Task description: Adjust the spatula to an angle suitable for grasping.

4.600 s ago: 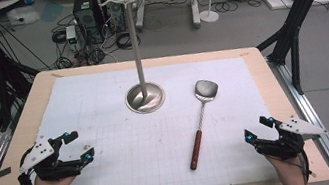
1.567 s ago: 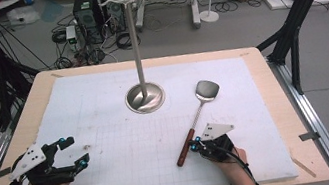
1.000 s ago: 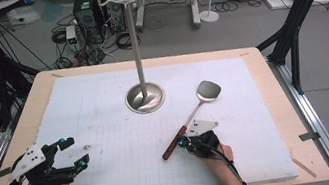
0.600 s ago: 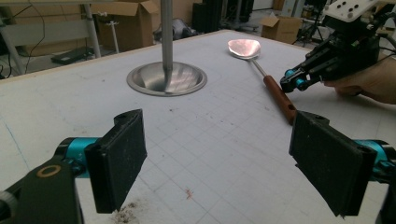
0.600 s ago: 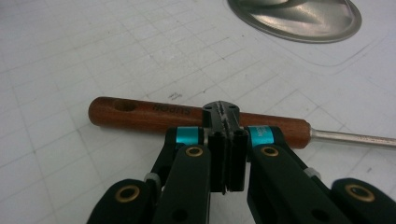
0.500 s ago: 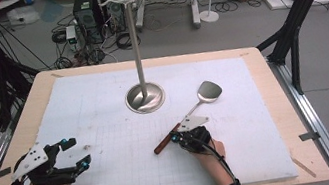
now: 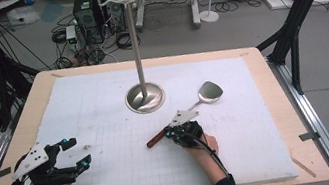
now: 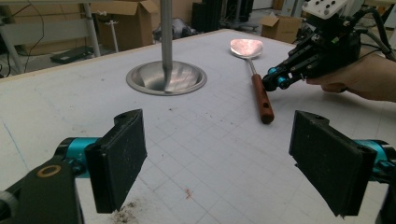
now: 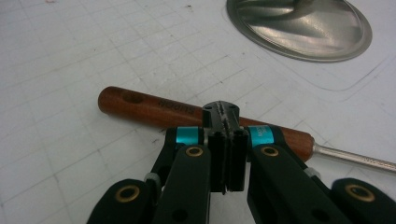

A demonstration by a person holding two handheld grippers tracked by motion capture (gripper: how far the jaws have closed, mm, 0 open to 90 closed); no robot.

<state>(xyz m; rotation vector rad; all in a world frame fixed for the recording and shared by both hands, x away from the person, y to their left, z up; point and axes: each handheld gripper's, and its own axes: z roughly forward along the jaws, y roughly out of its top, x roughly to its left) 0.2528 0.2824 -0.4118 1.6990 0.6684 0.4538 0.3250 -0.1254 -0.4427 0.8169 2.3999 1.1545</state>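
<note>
A wooden bench [image 7: 46, 94] is being covered almost edge to edge by a white gridded mat [image 7: 105, 112]. Toward the far edge, about midway along it, a tall metal stand [image 7: 137, 51] is being carried upright on its round base [image 7: 145, 97]. A spatula [image 7: 191, 110] is lying on the mat between that base and the near edge, with its metal blade [image 7: 210, 91] pointing toward the far right corner and its brown wooden handle [image 9: 154, 111] toward the near left. The right gripper [image 7: 179, 131] is being held just at the near side of the handle, its jaws pressed fully together with nothing between them and their tips touching the wood. The left gripper [image 7: 72, 152] is being held near the near left corner, its pads [image 8: 116, 161] standing wide apart over bare mat, well apart from the spatula.
</note>
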